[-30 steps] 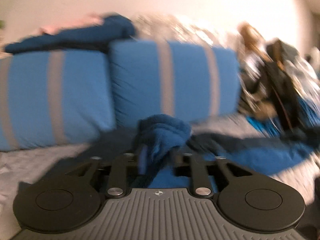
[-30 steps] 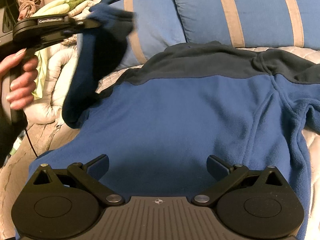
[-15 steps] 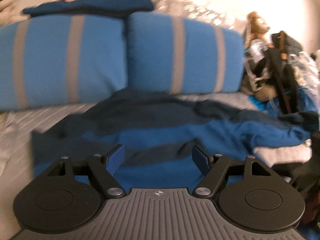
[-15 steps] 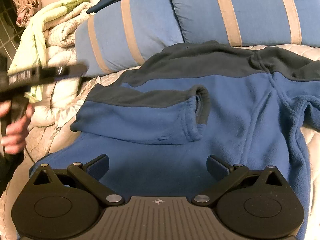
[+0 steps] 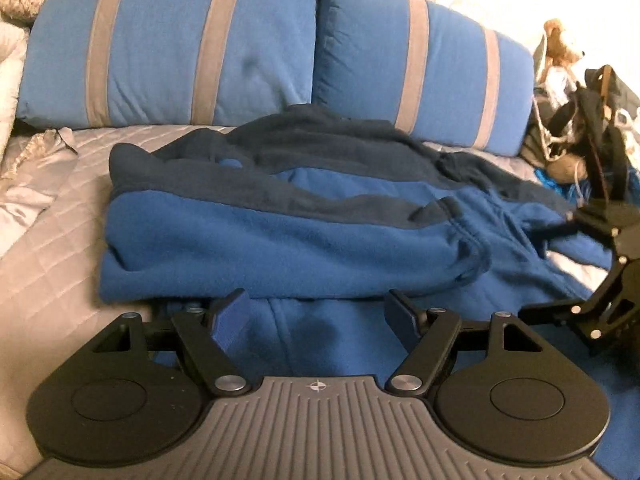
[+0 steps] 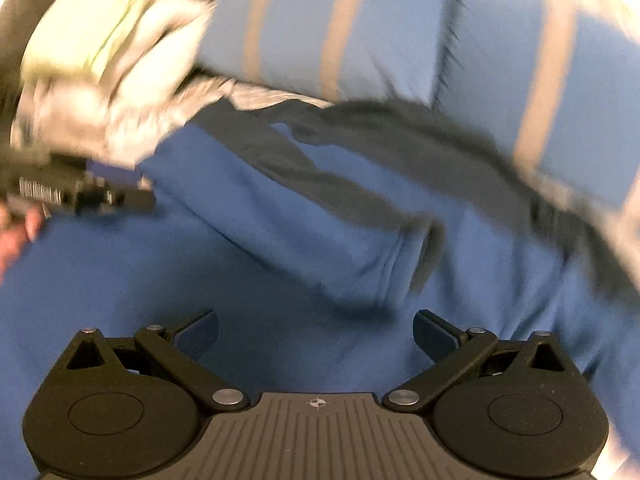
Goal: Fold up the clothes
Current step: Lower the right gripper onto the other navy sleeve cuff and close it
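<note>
Blue fleece jacket (image 5: 304, 240) w/ dark navy upper band spread flat on quilted grey bedspread (image 5: 48, 264), lying just in front of 2 blue pillows (image 5: 180, 48) w/ tan stripes. 1 sleeve (image 5: 280, 248) folded across the body, cuff (image 5: 464, 236) pointing toward the right side of the left wrist view, resting on the blue torso panel. Left gripper (image 5: 320, 314) low over the hem area of the jacket, jaws spread wide, nothing between them, blue pads visible on both fingers (image 5: 232, 316). Right gripper (image 6: 316, 334) also spread apart, empty, hovering over blue fleece; right wrist view heavily motion-blurred, so fine detail lost. Same folded sleeve seen there w/ cuff (image 6: 424, 256) ahead and slightly right of the fingers. In left wrist view, right gripper (image 5: 600, 264) at far right edge beside the jacket's other sleeve; contact w/ fabric not clear. In right wrist view, left gripper (image 6: 80, 196) at far left edge, w/ a bit of a hand (image 6: 16, 236) below it. Pale bedding pile (image 6: 104, 64) at upper left beyond the pillows. Clutter incl. a stuffed toy (image 5: 560, 44) and dark straps at far right of the bed.
</note>
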`<state>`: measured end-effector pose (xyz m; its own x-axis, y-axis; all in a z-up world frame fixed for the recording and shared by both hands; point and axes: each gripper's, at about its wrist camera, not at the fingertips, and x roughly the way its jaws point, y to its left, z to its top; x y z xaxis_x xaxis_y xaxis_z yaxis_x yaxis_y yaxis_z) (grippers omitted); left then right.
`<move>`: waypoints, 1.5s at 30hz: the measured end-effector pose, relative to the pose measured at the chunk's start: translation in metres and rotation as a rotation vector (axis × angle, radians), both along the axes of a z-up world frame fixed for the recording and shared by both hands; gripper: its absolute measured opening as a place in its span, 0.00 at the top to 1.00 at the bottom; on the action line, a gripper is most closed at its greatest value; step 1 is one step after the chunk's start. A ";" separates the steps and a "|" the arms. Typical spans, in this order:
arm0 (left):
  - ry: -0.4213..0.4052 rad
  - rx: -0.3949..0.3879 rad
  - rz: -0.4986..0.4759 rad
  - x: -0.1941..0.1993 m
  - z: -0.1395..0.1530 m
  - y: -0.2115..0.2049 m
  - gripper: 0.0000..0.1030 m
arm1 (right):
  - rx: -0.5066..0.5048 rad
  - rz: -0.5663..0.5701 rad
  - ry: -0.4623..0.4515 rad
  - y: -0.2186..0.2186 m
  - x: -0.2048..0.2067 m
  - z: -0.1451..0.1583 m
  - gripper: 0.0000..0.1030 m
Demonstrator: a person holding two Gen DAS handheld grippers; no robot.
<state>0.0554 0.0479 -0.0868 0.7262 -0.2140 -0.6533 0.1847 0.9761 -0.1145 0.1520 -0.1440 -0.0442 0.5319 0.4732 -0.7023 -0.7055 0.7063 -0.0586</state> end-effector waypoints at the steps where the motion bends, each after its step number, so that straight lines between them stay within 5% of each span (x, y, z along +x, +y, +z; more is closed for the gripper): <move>1: -0.004 0.005 -0.001 0.000 0.000 -0.001 0.28 | -0.045 0.043 -0.034 0.005 0.001 0.000 0.01; 11: -0.019 -0.005 0.013 -0.002 -0.003 0.001 0.28 | -0.430 0.357 -0.285 0.042 0.010 -0.025 0.26; 21: -0.006 -0.080 0.018 0.000 -0.005 0.010 0.28 | -0.538 0.508 -0.250 0.054 0.024 -0.048 0.44; 27: 0.007 -0.116 0.039 0.002 -0.007 0.016 0.28 | -0.531 0.497 -0.238 0.058 0.030 -0.043 0.66; 30: 0.015 -0.123 0.083 0.002 -0.006 0.026 0.28 | -0.536 0.457 -0.279 0.062 0.033 -0.032 0.87; 35: -0.043 0.038 0.173 -0.002 -0.010 0.058 0.28 | -0.538 0.381 -0.357 0.067 0.039 -0.011 0.90; 38: -0.039 0.090 0.129 0.000 -0.017 0.078 0.28 | -0.514 0.306 -0.436 0.066 0.042 0.016 0.90; 45: -0.002 0.047 0.059 0.025 -0.032 0.100 0.28 | -0.430 0.157 -0.556 0.064 0.051 0.070 0.90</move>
<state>0.0799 0.1475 -0.1193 0.7379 -0.1403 -0.6602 0.1270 0.9895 -0.0684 0.2031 -0.0796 0.0255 0.8136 0.3154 -0.4884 -0.5813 0.4328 -0.6890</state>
